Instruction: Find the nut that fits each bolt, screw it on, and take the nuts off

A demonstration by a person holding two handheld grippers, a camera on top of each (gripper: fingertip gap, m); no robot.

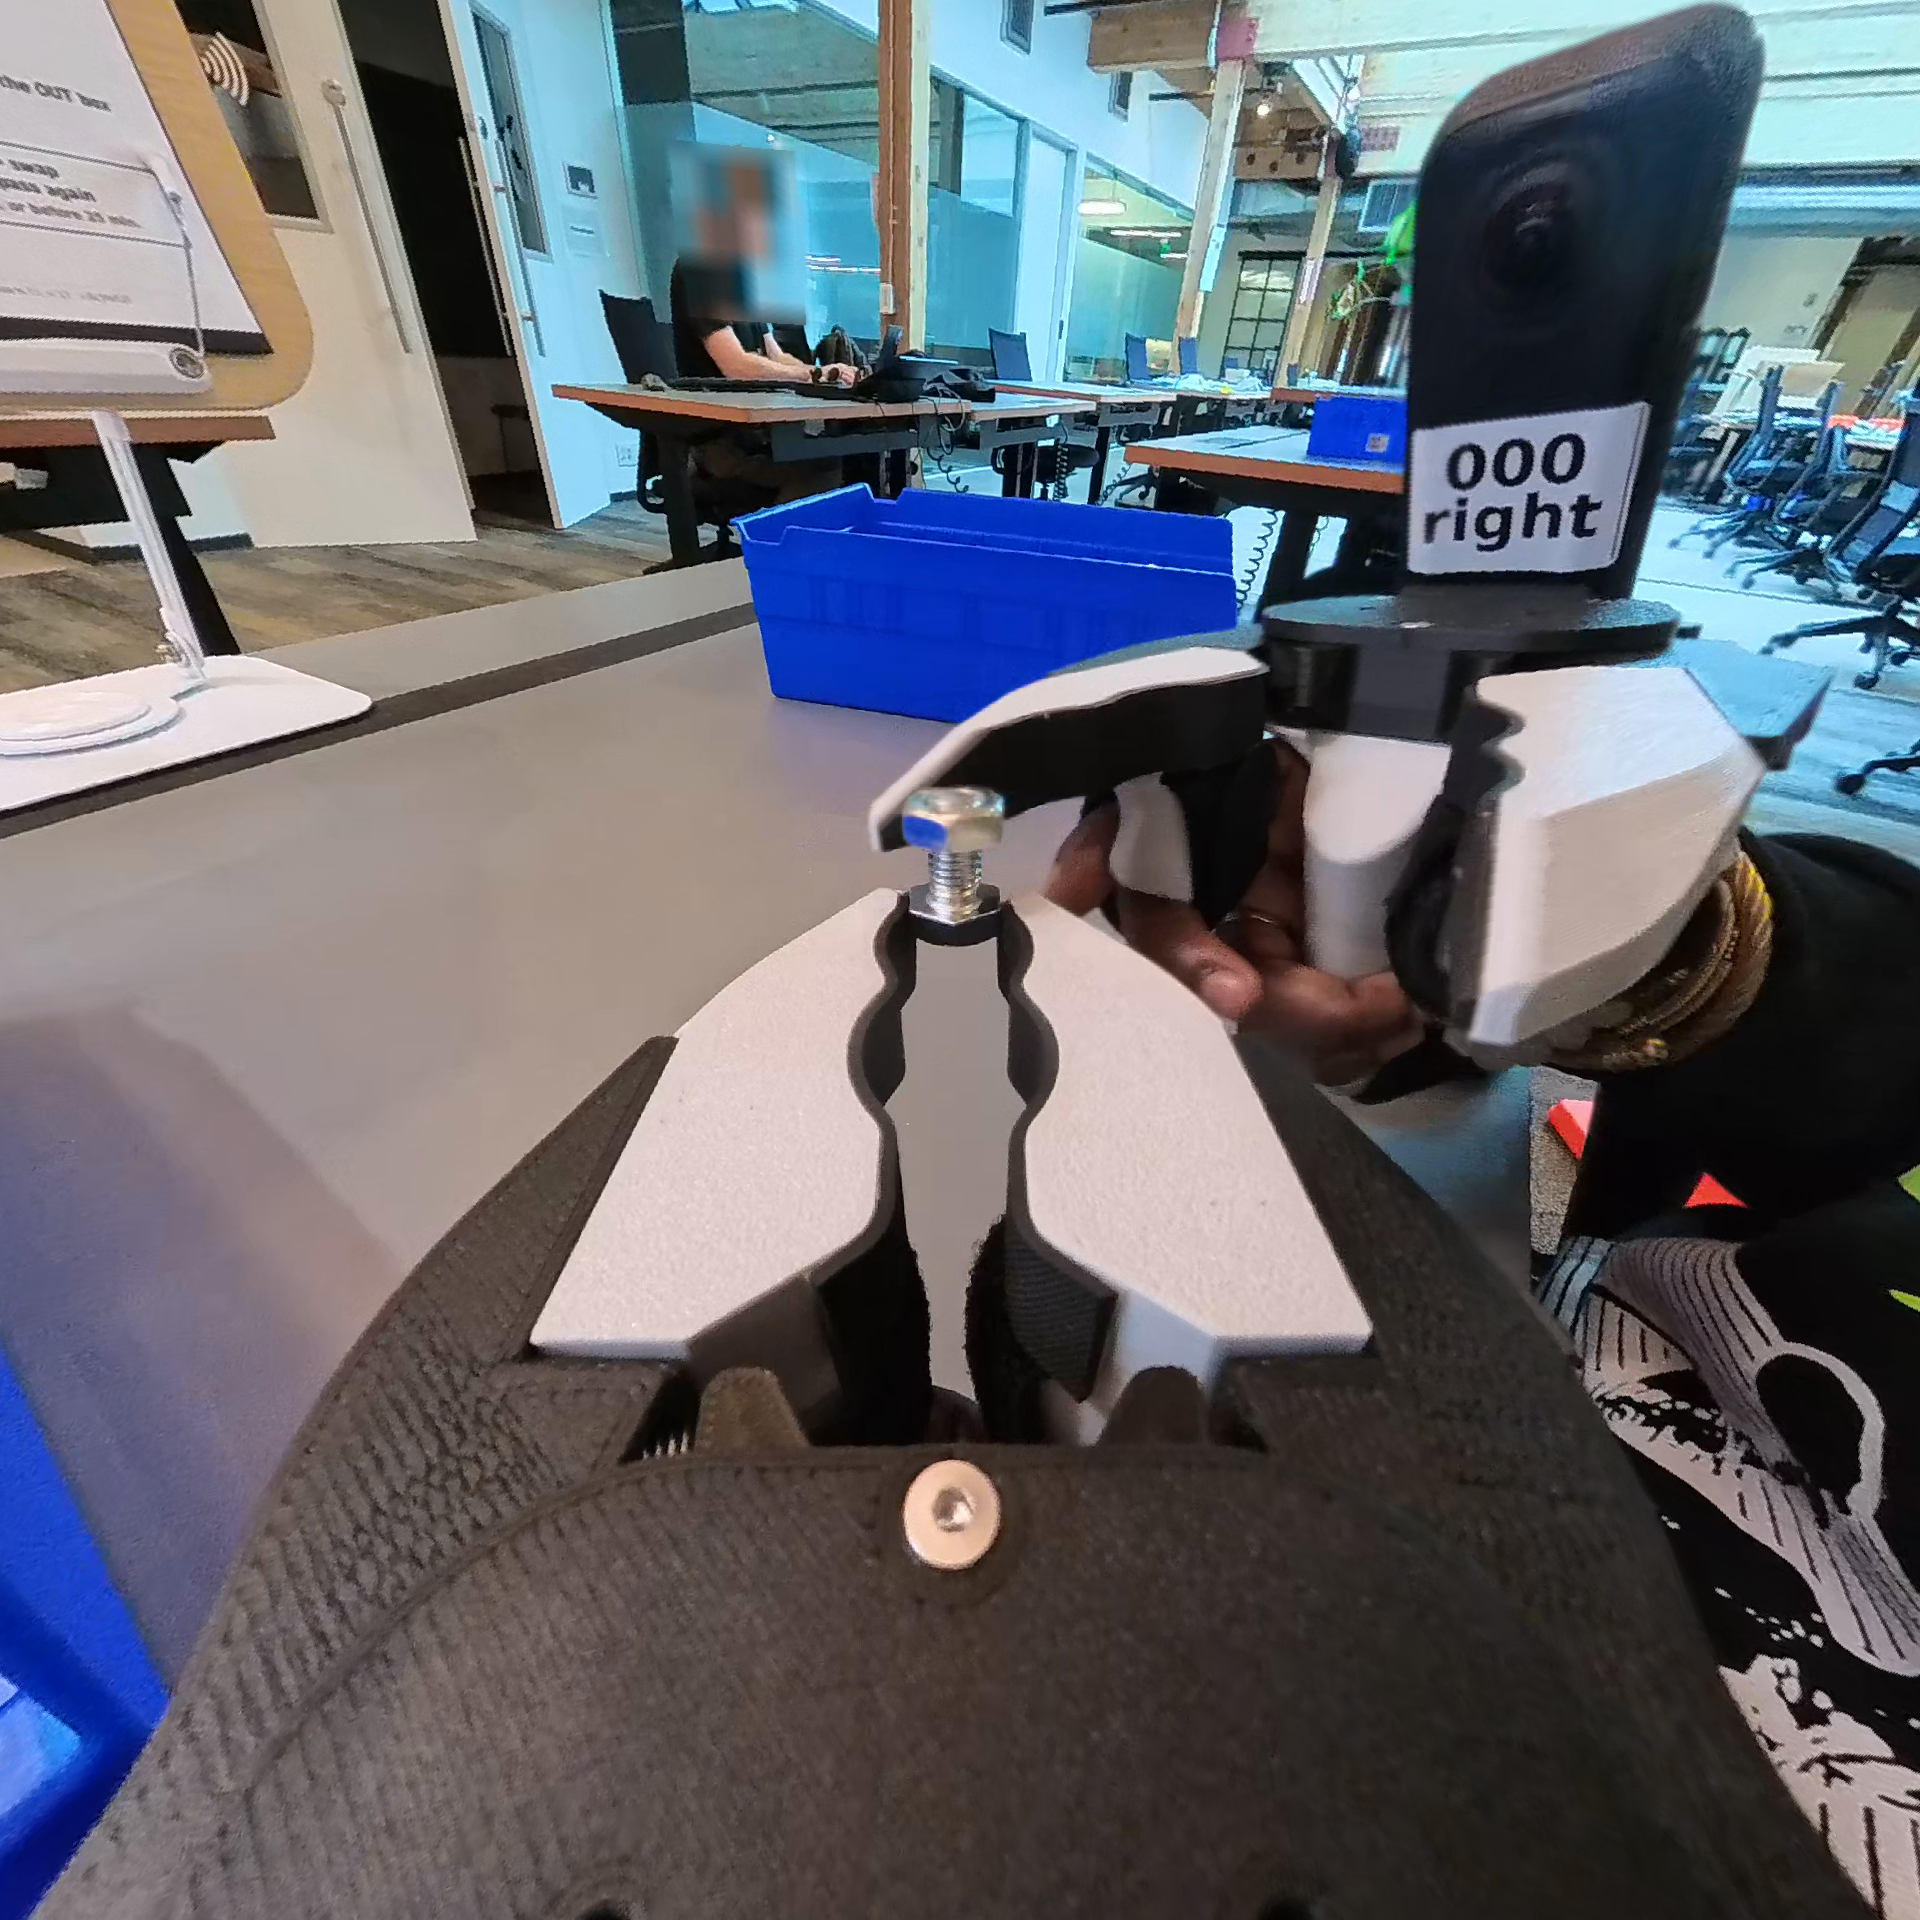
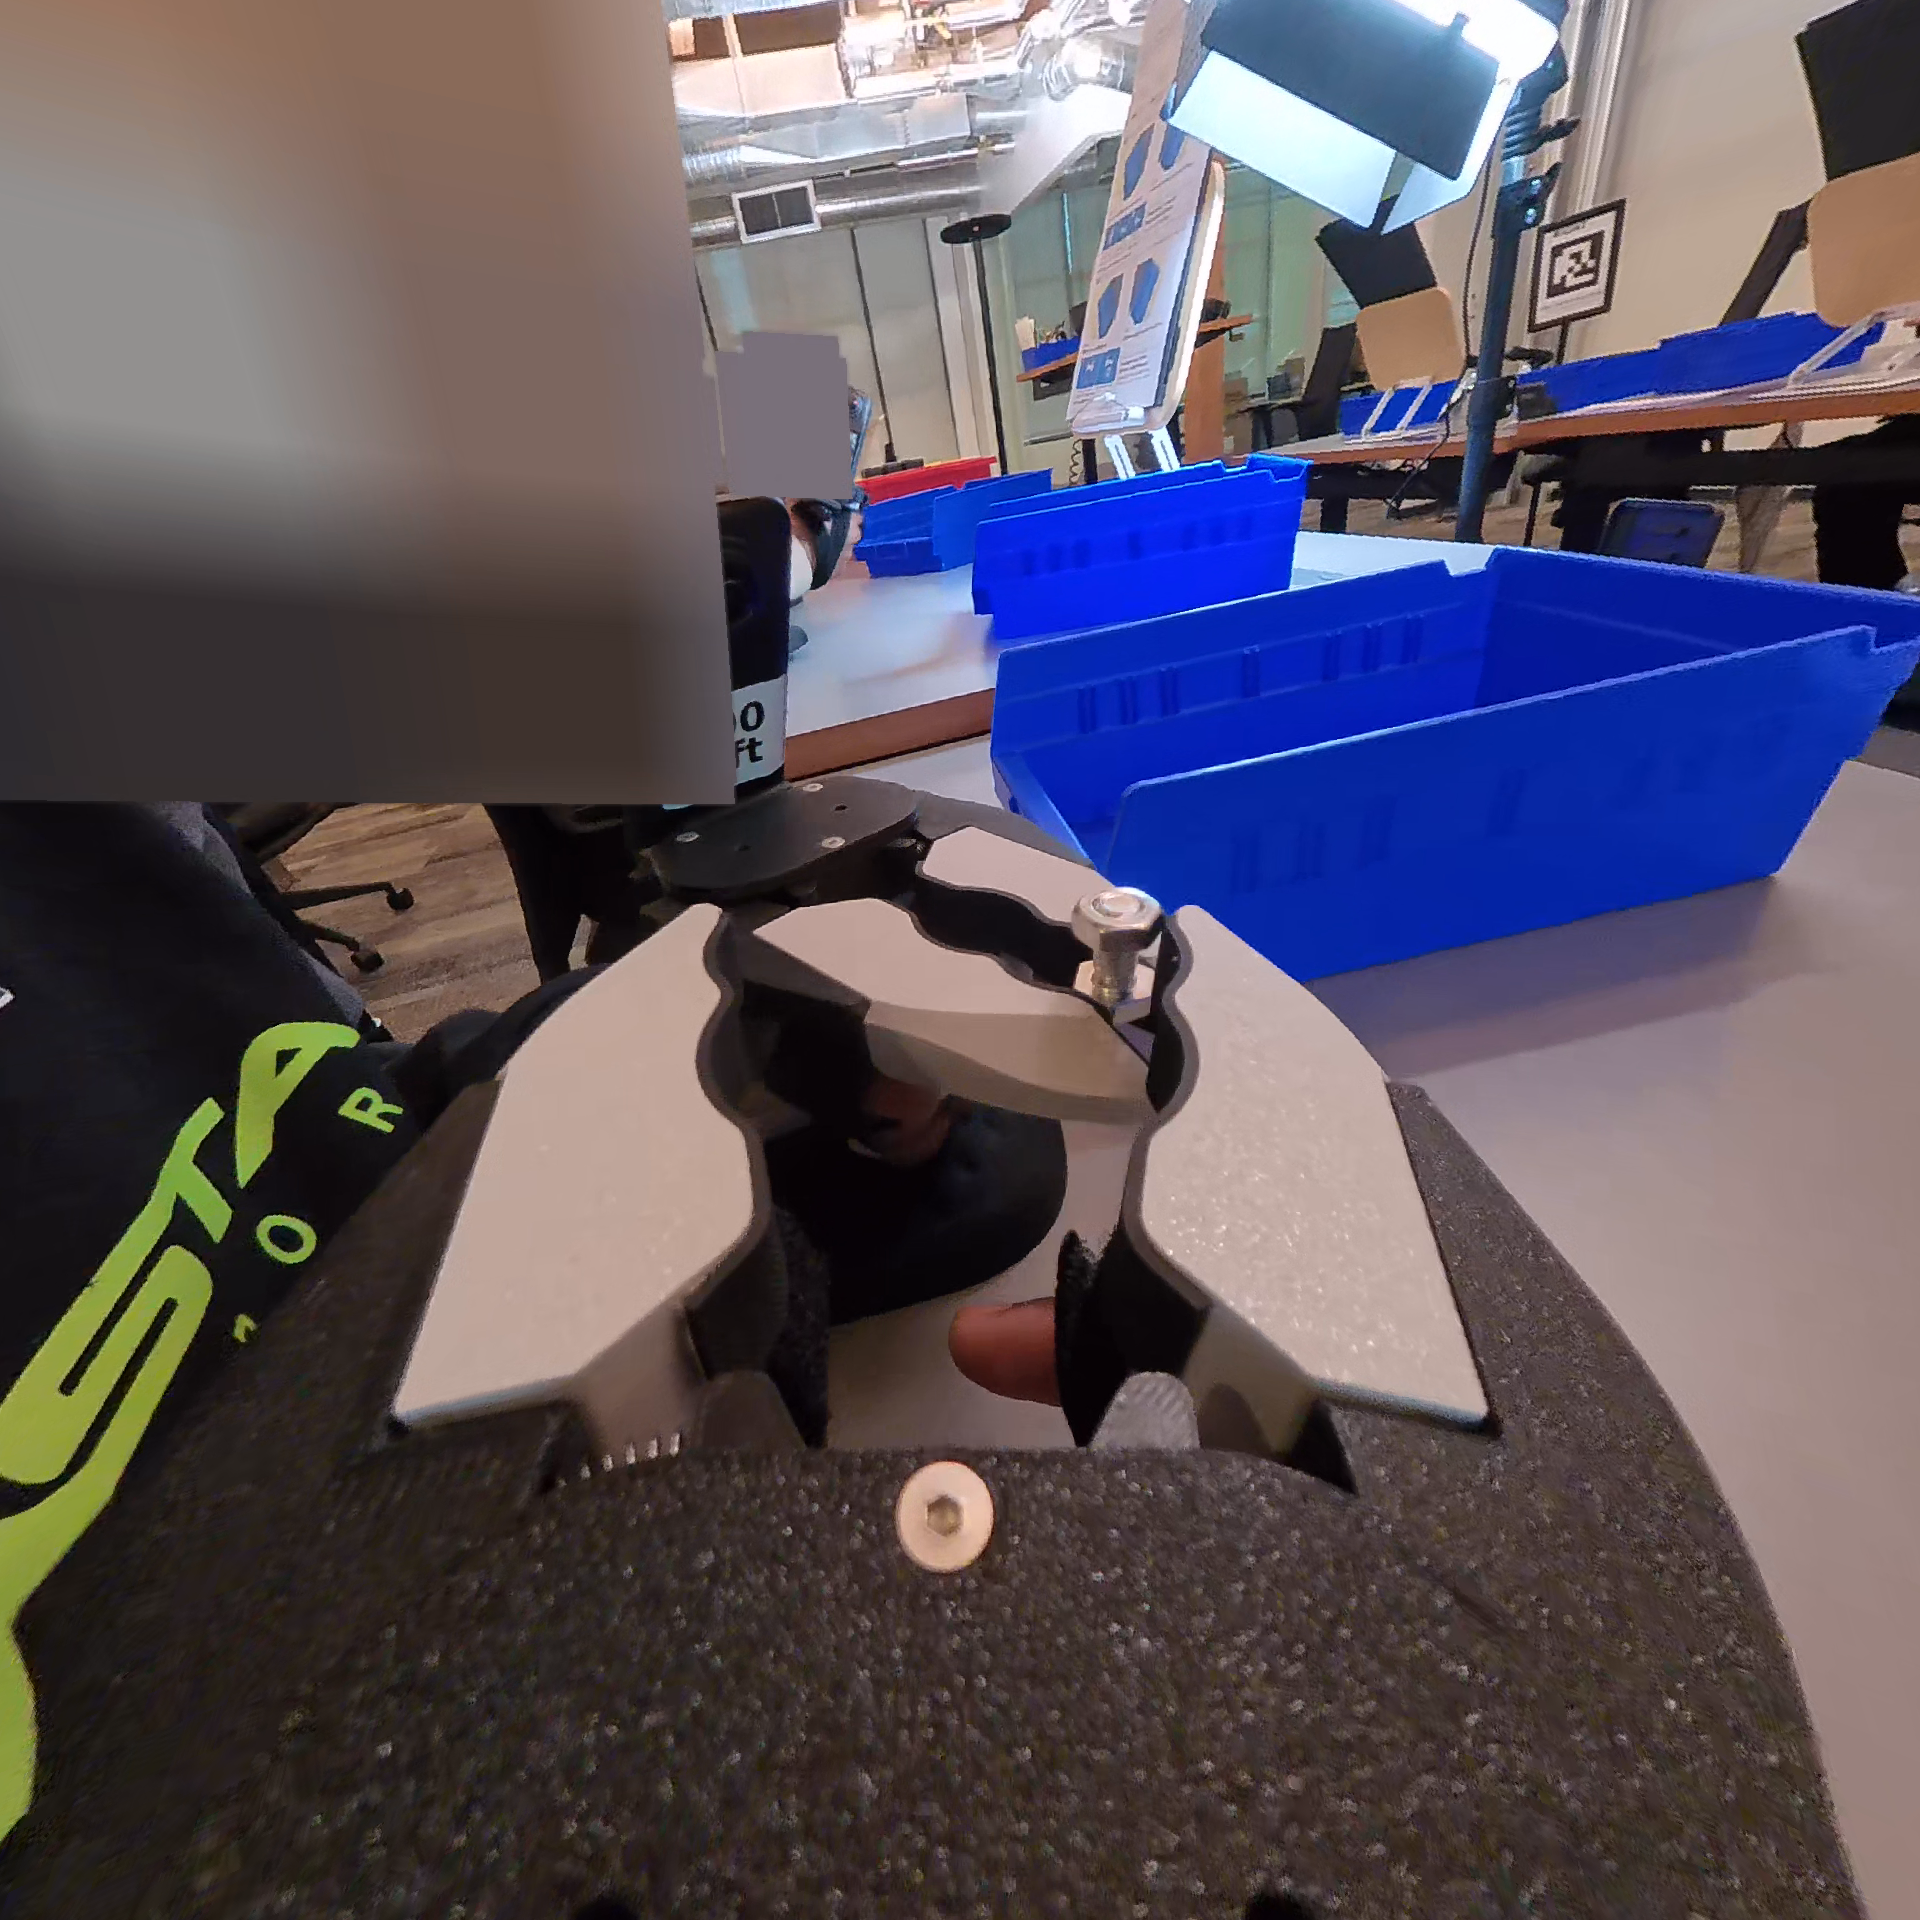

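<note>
Left gripper: grey-and-black two-finger gripper, fingertips clenched on the small silver hex nut that sits low on the bolt's thread; seen from the right wrist view it reaches in from the left, across the right gripper's opening

Silver hex-head bolt: stands upright, head up, held above the grey desk at the left gripper's tips; bare thread shows between head and nut; in the right wrist view the bolt shows its round-topped head just above the nut

Right gripper: fingers spread wide, holding nothing; the left gripper's fingers and the bolt lie inside the gap, the bolt close by the inner edge of its right finger; in the left wrist view one finger of this gripper reaches just behind the bolt head, and I cannot tell whether it touches

Hand: a person's hand in a black fingerless glove wraps the right gripper's handle; a black camera with a white label stands on top of that gripper

Blue plastic bin: open-topped, on the desk beyond the grippers, well apart from the bolt; in the right wrist view a near bin sits to the right of the bolt, with more blue bins on the desk behind it

White stand: flat base and thin post at the desk's far left, carrying a printed sheet
</note>
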